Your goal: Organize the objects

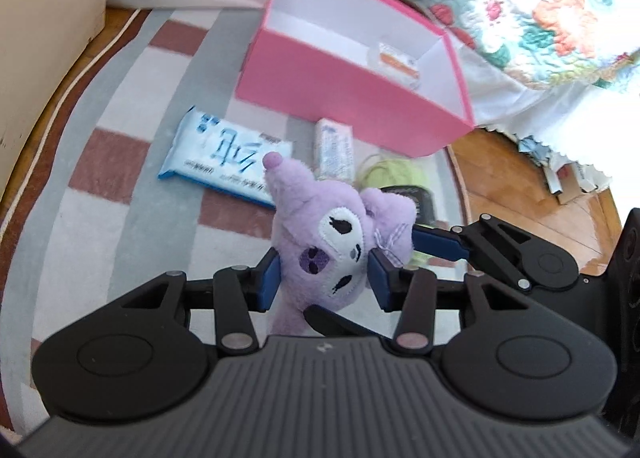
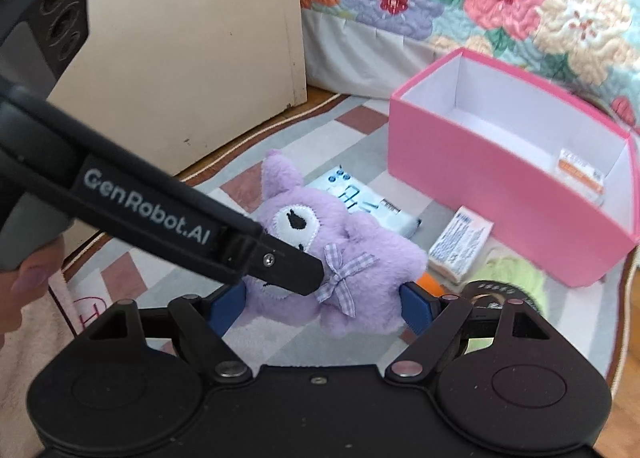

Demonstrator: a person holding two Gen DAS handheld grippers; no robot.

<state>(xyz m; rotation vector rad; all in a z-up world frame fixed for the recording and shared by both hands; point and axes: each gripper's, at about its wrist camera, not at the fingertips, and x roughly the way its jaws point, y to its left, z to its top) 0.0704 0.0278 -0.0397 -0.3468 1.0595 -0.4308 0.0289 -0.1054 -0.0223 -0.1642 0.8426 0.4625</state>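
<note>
Plush toy (image 1: 320, 254), purple, sitting squeezed between the blue pads of the left claw (image 1: 324, 278) in the left wrist view. Judging it light, soft and compressible; fur is giving under the pads, so a grip across the head or body looks safest, not the ear or bow. Left claw is clamping on the head at both cheeks, pointing forward and slightly down over the striped rug (image 1: 132, 194). The right claw's finger is reaching in from the right side, touching the toy near its bow. Pink box (image 1: 344, 98) is standing open beyond, near the bed, a small packet inside. A blue wipes pack (image 1: 224, 154) and a small white box (image 1: 334, 150) are lying on the rug between toy and pink box.

Right wrist view: plush toy (image 2: 336, 258) is sitting between the pads of the right claw (image 2: 324, 308); jaws are standing wide apart, and whether both pads are pressing the fur I cannot tell. Left claw's black finger is crossing in from the left, tip against the face. Pink box (image 2: 500, 210) is ahead to the right, well apart.
</note>
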